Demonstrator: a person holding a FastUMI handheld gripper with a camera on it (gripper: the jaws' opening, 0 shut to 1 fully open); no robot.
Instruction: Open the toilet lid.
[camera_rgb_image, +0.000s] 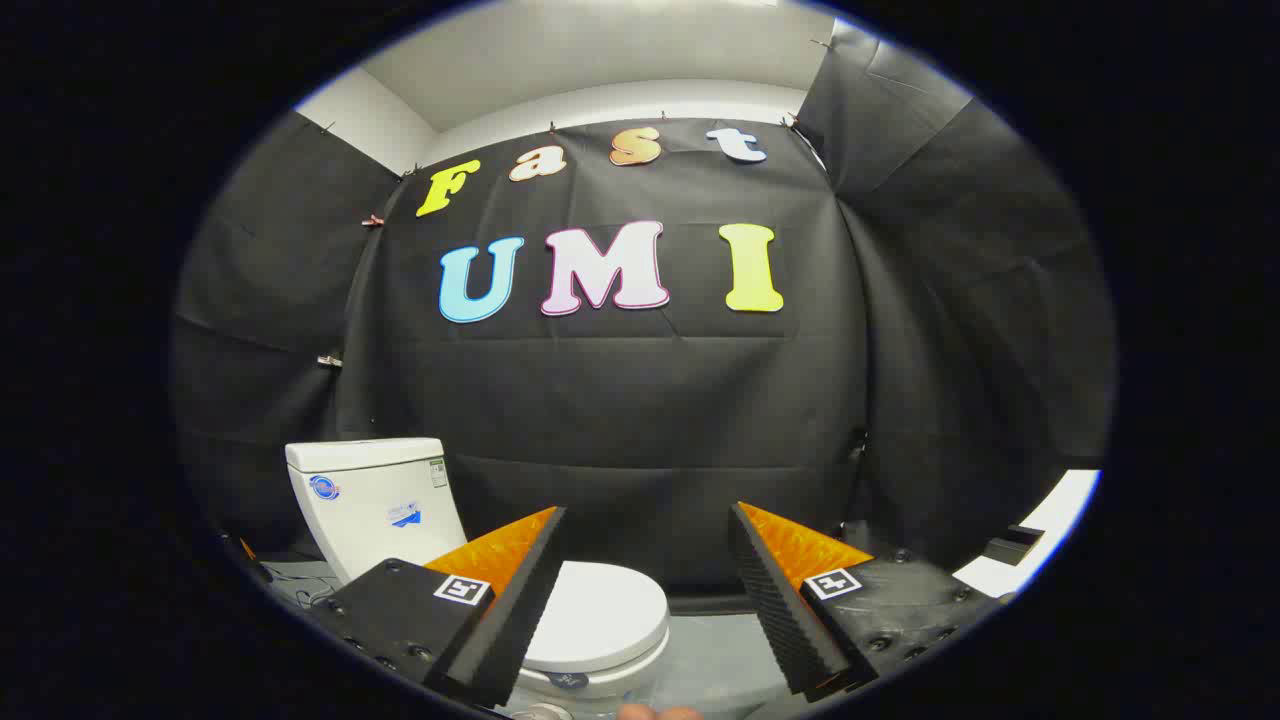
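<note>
A white toilet stands ahead and to the left of my fingers, its tank (375, 500) against the black cloth wall. Its white lid (600, 615) lies down flat over the bowl, partly hidden behind my left finger (500, 600). My gripper (645, 520) is open, the two orange-backed, black-padded fingers spread wide with nothing between them. The lid's front rim sits between the fingers, nearer the left one, and lower than the tips. The right finger (785, 600) is off to the right of the bowl.
Black cloth walls close in at the back and on both sides. A white and black object (1020, 545) sits at the far right. Grey floor (715, 660) shows beside the bowl. A bit of a hand (655, 712) shows below the fingers.
</note>
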